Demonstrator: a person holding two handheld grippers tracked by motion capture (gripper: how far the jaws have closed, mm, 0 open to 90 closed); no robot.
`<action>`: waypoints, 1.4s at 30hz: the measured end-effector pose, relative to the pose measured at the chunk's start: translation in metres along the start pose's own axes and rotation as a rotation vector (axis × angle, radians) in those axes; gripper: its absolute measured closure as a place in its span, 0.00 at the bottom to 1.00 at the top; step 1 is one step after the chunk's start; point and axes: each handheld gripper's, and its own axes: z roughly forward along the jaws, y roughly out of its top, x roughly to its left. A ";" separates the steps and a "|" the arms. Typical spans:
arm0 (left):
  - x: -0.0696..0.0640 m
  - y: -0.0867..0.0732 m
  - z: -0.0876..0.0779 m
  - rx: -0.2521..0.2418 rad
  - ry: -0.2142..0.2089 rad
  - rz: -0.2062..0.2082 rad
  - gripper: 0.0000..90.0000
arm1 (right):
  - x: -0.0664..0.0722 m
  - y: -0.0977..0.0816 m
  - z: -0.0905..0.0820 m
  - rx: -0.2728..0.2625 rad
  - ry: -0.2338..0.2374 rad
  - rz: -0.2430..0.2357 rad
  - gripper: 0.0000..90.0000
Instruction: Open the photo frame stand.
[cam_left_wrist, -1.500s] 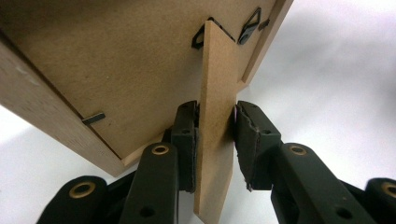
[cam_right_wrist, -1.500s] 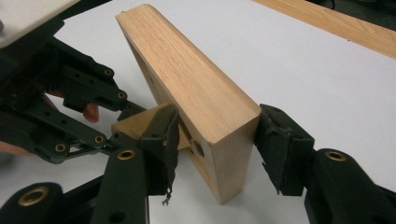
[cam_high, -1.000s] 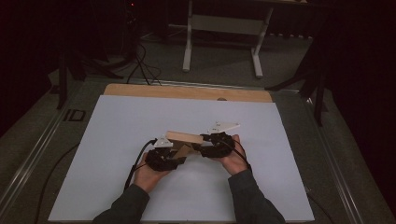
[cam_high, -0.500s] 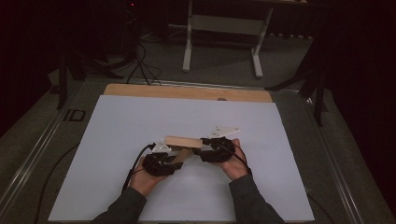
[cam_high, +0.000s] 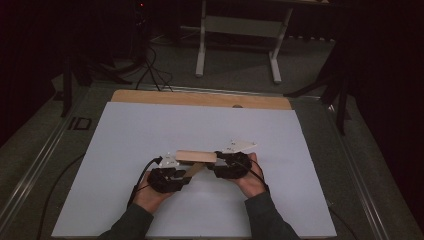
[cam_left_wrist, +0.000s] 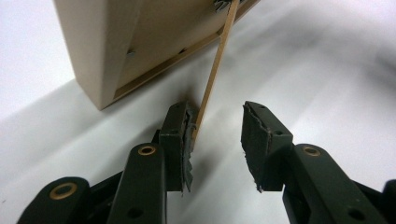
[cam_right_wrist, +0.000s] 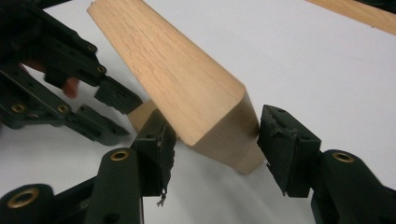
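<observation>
Jaws of the left gripper (cam_left_wrist: 217, 135) about half open, a thin wooden strip (cam_left_wrist: 215, 74) leaning against one pad, the other pad well clear of it; not clamped. Jaws of the right gripper (cam_right_wrist: 212, 135) spread wide around one end of a wooden block (cam_right_wrist: 182, 79), both pads apparently pressing its sides. Block lifted and tilted just above the white worktop (cam_high: 150, 130), roughly midway between the left and right edges and somewhat nearer the near edge, spanning the gap between the two grippers. Strip running from the block's recessed underside down to the left gripper.

Likely handling: block stiff, smooth-sided and fairly light, so best gripped squarely across the flat faces near an end. Strip slender and probably easy to snap, so best pinched gently close to its free tip.

Count: one block, one strip, two grippers, two hands.
</observation>
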 end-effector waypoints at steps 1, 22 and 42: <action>0.000 -0.001 -0.001 -0.005 0.000 -0.004 0.69 | 0.000 0.000 0.000 0.000 -0.003 -0.004 0.51; -0.008 0.001 -0.009 -0.012 0.066 0.067 0.65 | 0.002 -0.006 -0.007 -0.021 -0.006 -0.004 0.44; -0.013 0.004 -0.014 -0.025 0.086 0.110 0.65 | 0.000 0.000 -0.021 -0.069 0.008 0.029 0.42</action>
